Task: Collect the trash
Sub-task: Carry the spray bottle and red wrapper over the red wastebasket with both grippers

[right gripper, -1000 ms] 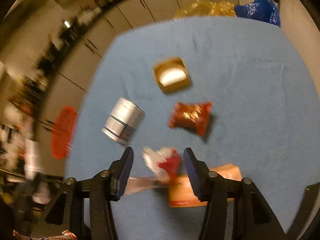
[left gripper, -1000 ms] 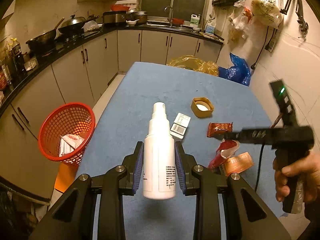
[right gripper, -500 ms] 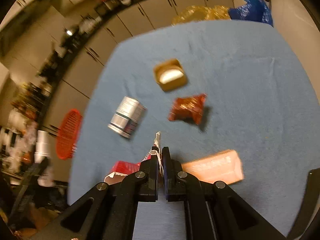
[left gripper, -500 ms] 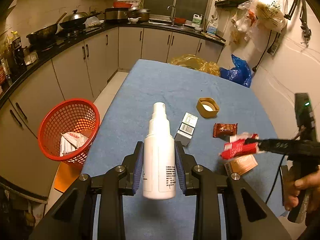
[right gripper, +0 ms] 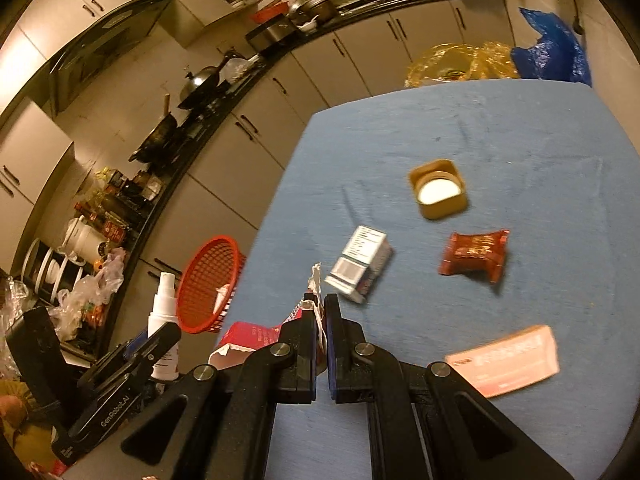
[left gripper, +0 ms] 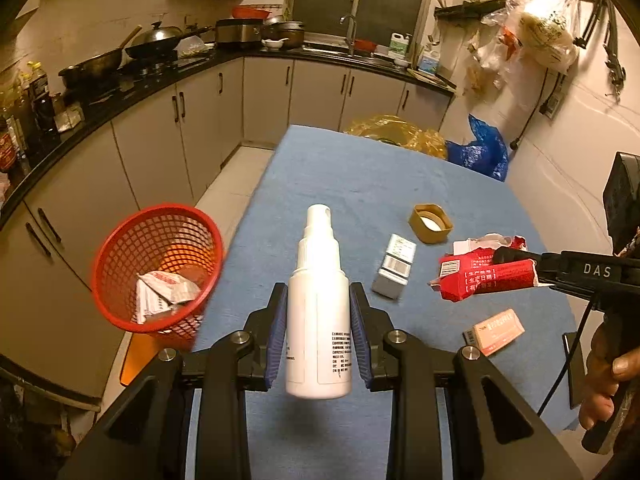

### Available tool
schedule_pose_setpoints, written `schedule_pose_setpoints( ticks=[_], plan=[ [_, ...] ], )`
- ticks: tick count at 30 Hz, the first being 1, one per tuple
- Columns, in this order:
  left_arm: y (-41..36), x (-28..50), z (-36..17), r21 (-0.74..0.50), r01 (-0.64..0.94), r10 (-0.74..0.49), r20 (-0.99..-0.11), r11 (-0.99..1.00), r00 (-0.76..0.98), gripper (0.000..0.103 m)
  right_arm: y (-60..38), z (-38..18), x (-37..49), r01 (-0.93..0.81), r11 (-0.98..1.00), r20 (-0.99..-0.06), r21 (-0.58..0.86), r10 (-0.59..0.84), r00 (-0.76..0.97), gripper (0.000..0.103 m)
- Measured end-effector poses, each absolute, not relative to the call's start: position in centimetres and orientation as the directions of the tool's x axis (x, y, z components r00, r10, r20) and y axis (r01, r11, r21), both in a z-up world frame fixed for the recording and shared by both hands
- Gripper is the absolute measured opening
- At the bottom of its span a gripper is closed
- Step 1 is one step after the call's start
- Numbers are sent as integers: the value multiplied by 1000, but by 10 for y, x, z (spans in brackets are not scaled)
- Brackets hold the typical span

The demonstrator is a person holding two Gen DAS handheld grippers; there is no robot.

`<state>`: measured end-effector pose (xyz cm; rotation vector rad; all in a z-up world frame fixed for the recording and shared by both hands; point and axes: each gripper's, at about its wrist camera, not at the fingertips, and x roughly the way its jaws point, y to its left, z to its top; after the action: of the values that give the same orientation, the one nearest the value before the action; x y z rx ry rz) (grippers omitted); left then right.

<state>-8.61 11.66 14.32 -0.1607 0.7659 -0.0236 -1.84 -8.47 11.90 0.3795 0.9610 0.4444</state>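
Observation:
My left gripper (left gripper: 319,336) is shut on a white spray bottle (left gripper: 319,304), held upright above the near end of the blue table (left gripper: 352,176). My right gripper (right gripper: 321,312) is shut on a torn red and white wrapper (left gripper: 480,276), lifted off the table at the right; the wrapper (right gripper: 252,334) hangs to the left of the jaws. A red mesh basket (left gripper: 158,268) with crumpled paper in it stands on the floor left of the table. The bottle (right gripper: 164,312) and basket (right gripper: 208,280) also show in the right wrist view.
On the table lie a small grey-white box (left gripper: 394,266), a yellow cap (left gripper: 430,223), a dark red snack wrapper (right gripper: 474,254) and a pink carton (left gripper: 494,330). Yellow (left gripper: 396,132) and blue (left gripper: 480,152) bags sit past the far end. Kitchen cabinets run along the left.
My right gripper closed on the red and white wrapper and lifted it off the table, moving left. My left gripper kept holding the spray bottle, drifting slightly.

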Motion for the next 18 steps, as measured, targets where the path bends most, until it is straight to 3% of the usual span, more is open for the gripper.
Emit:
schedule_pose_setpoints(
  ticks=[18],
  plan=[
    [199, -80, 141, -170, -163, 1, -689, 972, 725, 29, 11, 132, 15, -319, 817, -688, 481, 577, 441, 4]
  ],
)
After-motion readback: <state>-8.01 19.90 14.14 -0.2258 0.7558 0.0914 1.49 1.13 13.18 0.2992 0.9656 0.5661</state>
